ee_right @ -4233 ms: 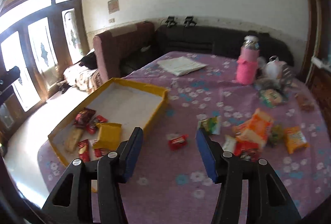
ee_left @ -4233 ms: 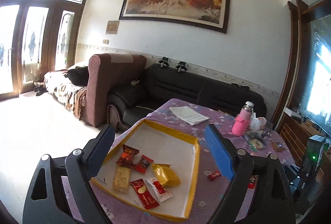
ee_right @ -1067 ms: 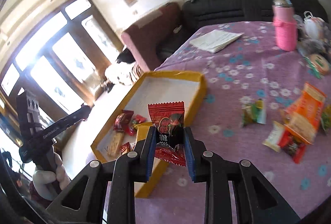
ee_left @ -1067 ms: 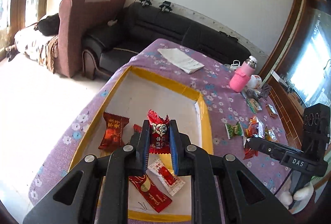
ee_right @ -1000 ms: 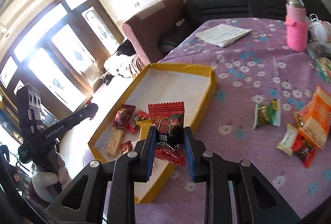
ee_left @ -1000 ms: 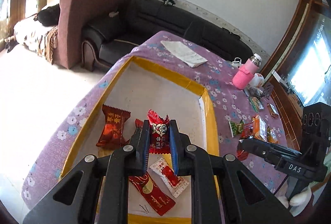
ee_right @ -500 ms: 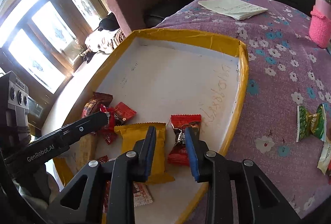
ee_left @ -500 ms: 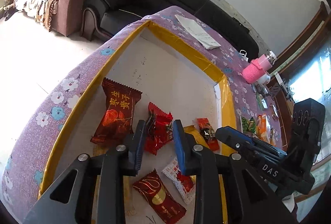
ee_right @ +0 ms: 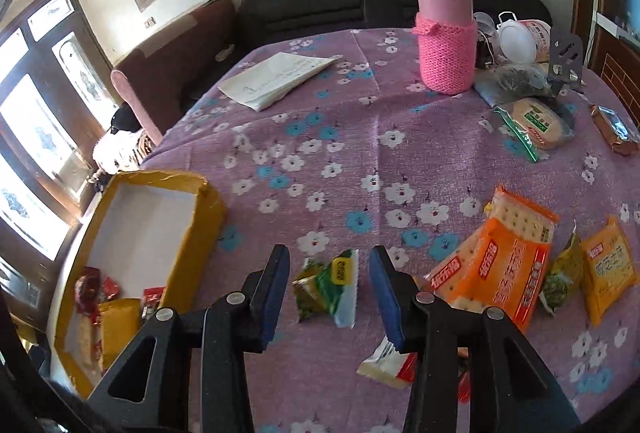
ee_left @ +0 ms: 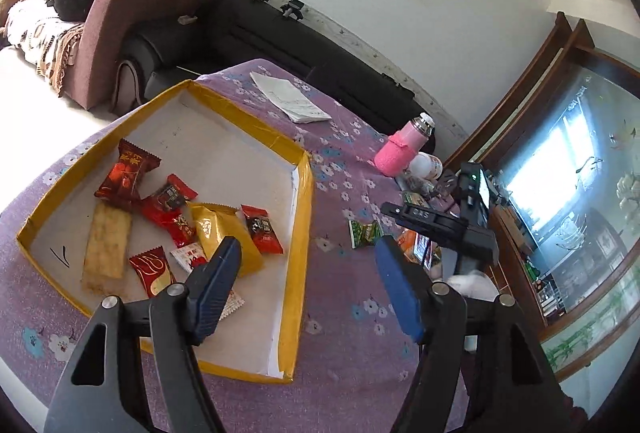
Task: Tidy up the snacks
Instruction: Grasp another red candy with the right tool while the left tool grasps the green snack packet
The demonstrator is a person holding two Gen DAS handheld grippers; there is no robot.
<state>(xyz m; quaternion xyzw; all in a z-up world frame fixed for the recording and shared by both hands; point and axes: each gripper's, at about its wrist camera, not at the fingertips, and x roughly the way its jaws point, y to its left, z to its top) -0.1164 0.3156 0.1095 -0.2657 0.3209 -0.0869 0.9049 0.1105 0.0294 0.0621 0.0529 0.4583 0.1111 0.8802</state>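
Right gripper (ee_right: pixel 329 289): jaws spread apart, holding nothing, low over the purple flowered tablecloth (ee_right: pixel 340 137).
Between the right jaws: a green snack packet (ee_right: pixel 326 291) lies flat on the cloth, framed by the two blue pads; whether they touch it cannot be told.
Just right of the right gripper: an orange cracker pack (ee_right: pixel 502 265), then a small dark green packet (ee_right: pixel 562 279) and a yellow packet (ee_right: pixel 610 269), side by side.
Under the right finger: a white and red wrapper (ee_right: pixel 386 363), partly hidden.
Left gripper (ee_left: pixel 308 283): jaws wide open and empty, hovering above the near right corner of the yellow-edged tray (ee_left: pixel 302 233).
Inside the tray: a cluster of snacks at the near end, among them a yellow packet (ee_left: pixel 222 237), a small red candy (ee_left: pixel 262 229) just beside it, a long tan biscuit bar (ee_left: pixel 106 247) and a dark red packet (ee_left: pixel 128 175).
Farther back on the table: a pink-sleeved bottle (ee_right: pixel 445 33) standing upright, and folded white papers (ee_right: pixel 278 77) lying flat.
Behind the table: a black sofa (ee_left: pixel 304 49).
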